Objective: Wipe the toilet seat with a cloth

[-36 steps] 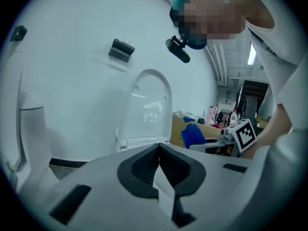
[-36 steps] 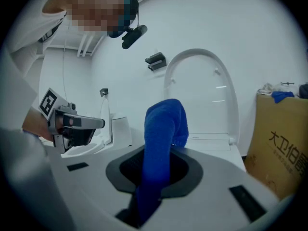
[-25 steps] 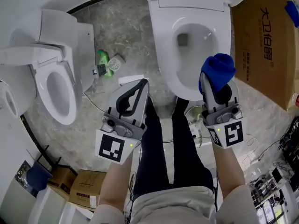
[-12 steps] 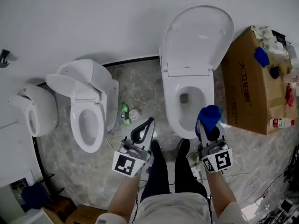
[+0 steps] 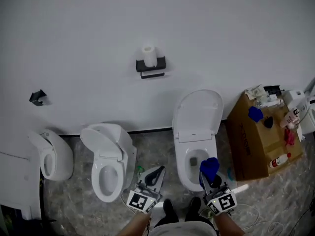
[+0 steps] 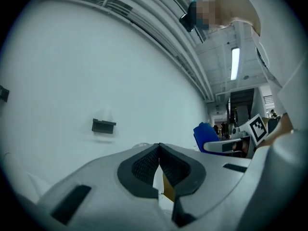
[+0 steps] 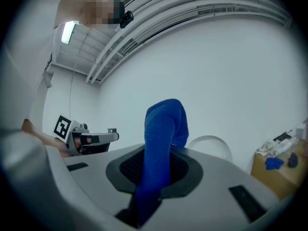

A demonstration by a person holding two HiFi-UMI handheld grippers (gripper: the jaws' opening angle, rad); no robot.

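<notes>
The white toilet [image 5: 183, 170] with its lid [image 5: 199, 113] up stands right of centre against the wall. Just in front of its bowl my right gripper [image 5: 209, 175] is shut on a blue cloth [image 5: 210, 165], which sticks up out of the jaws [image 7: 163, 129]. Left of it, over the floor between two toilets, my left gripper [image 5: 160, 170] is shut with nothing in it; its pads [image 6: 144, 163] meet at the tip. Both grippers point up at the bare wall in the gripper views.
A second toilet [image 5: 110, 173] and a third fixture [image 5: 49, 159] stand to the left. A cardboard box [image 5: 248, 149] with bottles and blue rags on top is right of the toilet. A paper roll holder [image 5: 150, 64] hangs on the wall. Cables lie on the floor.
The head view has risen and pulled back from close over the toilet bowl to the whole wall. Both grippers stay low in view, the right one still holding the blue cloth.
</notes>
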